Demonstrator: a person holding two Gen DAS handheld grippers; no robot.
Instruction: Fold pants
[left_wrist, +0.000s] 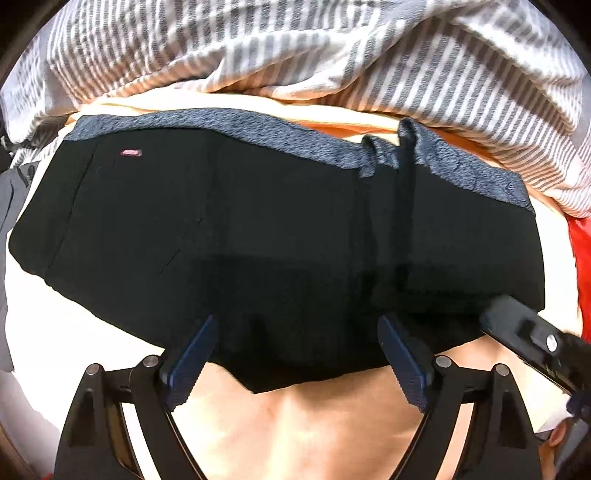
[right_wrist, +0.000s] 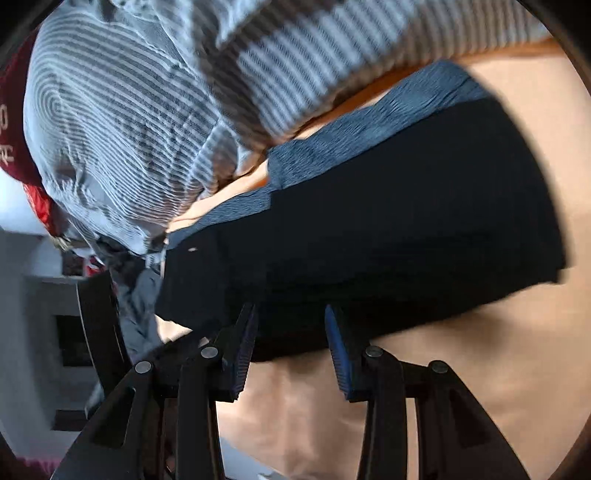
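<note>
Ribbed blue tongs (left_wrist: 297, 354), folded black pants (left_wrist: 258, 229)

**Black pants, grey-blue band, striped cloth**

The pants (left_wrist: 258, 229) are black, with a speckled grey-blue waistband (left_wrist: 229, 127) on the side away from the tongs and a small pink label (left_wrist: 132, 152). Beyond them lies grey-and-white striped fabric (left_wrist: 332, 48). The sheet (left_wrist: 314, 424) beneath the tongs is pale peach. The gripper pads (left_wrist: 404, 363) are dark blue, on black arms. Red cloth (left_wrist: 581, 258) shows far right.
</note>
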